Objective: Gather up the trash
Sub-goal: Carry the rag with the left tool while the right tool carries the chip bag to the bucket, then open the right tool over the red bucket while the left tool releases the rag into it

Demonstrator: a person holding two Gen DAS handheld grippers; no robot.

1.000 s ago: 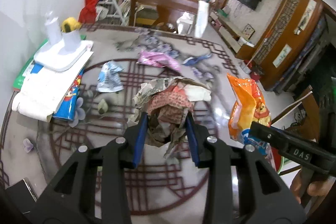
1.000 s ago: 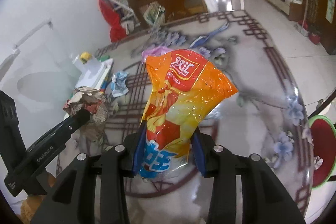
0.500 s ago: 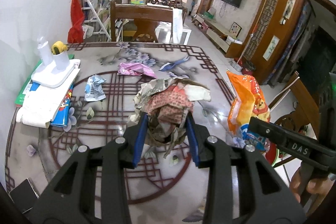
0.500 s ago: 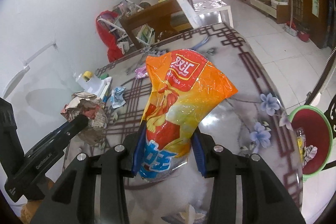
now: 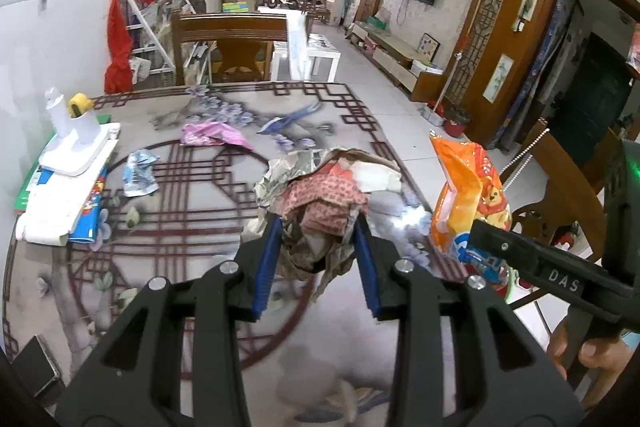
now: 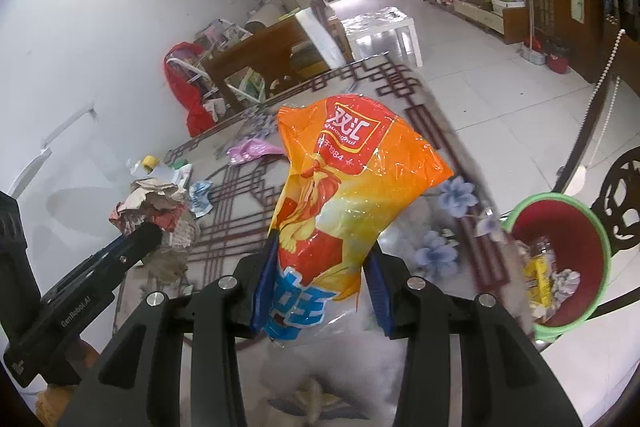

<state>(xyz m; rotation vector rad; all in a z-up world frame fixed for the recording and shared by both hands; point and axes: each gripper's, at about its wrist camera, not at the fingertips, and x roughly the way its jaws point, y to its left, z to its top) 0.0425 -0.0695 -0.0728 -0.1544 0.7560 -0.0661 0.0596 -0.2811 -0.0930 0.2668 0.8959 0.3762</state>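
Filling most of both frames is the patterned counter (image 5: 224, 187), and you are holding both loads above it. Your right gripper (image 6: 322, 291) has its fingers clamped on the orange snack bag (image 6: 352, 195), which stands upright at the centre of the right wrist frame; in the left wrist frame the same bag sits at right of centre. Your left gripper (image 5: 316, 263) has its fingers clamped on the crumpled paper wad (image 5: 324, 195), at the centre of its own frame and at centre left of the right wrist frame. At the lower right of the right wrist frame, beyond the counter edge, stands the red bin with a green rim (image 6: 560, 251), already holding wrappers. Still lying on the counter in the left wrist frame are the pink wrapper (image 5: 214, 135), above centre left, and the smaller blue-and-white wrapper (image 5: 140, 173), below and left of it.
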